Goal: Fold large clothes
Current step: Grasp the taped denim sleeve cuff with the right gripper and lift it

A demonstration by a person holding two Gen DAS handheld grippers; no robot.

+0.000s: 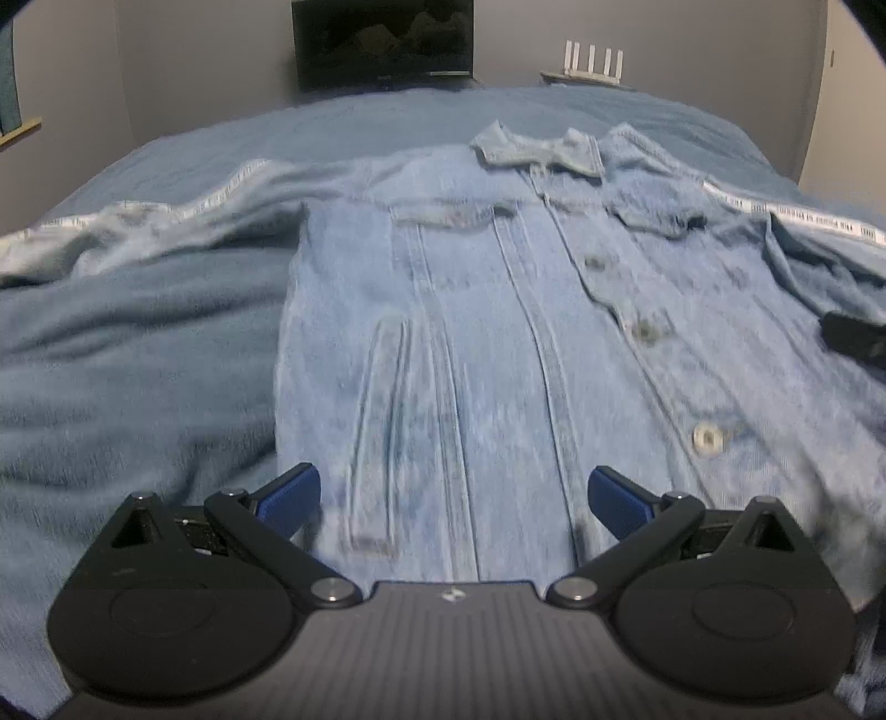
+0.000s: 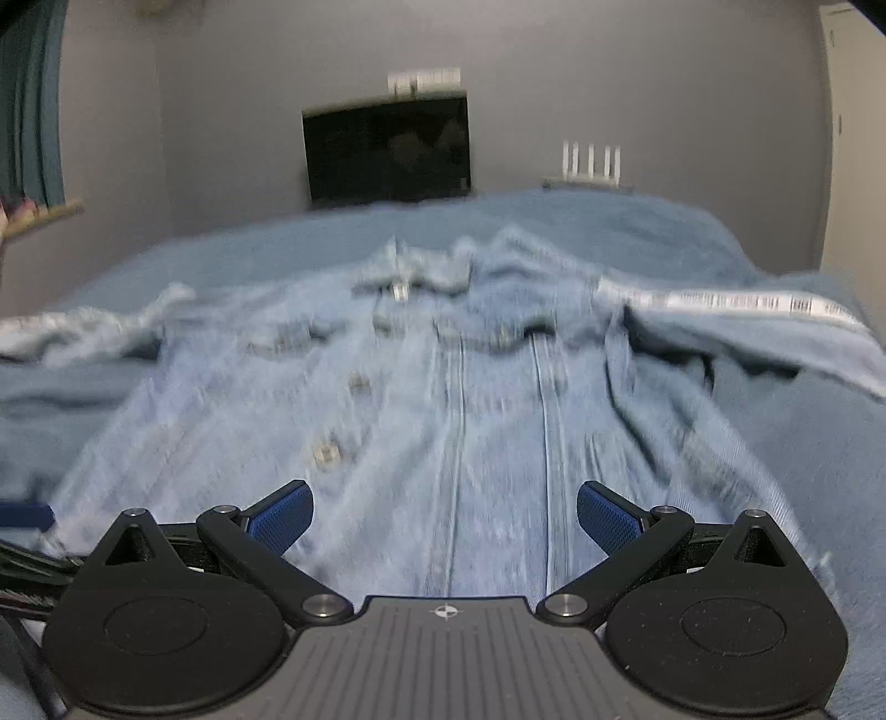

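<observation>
A light blue denim jacket (image 1: 498, 310) lies front up and buttoned on a blue bedspread, collar far away, both sleeves spread sideways with white printed tape along them. My left gripper (image 1: 454, 501) is open over the hem of the jacket's left half, nothing between its blue pads. The right wrist view shows the same jacket (image 2: 470, 415), blurred. My right gripper (image 2: 446, 512) is open above the hem of the right half, holding nothing. The right gripper's dark tip (image 1: 853, 338) shows at the right edge of the left wrist view.
The blue bedspread (image 1: 138, 360) covers the whole bed. Beyond the bed stand a dark screen (image 1: 382, 44) and a white router (image 1: 592, 61) against a grey wall. A teal curtain (image 2: 27, 111) hangs at the left.
</observation>
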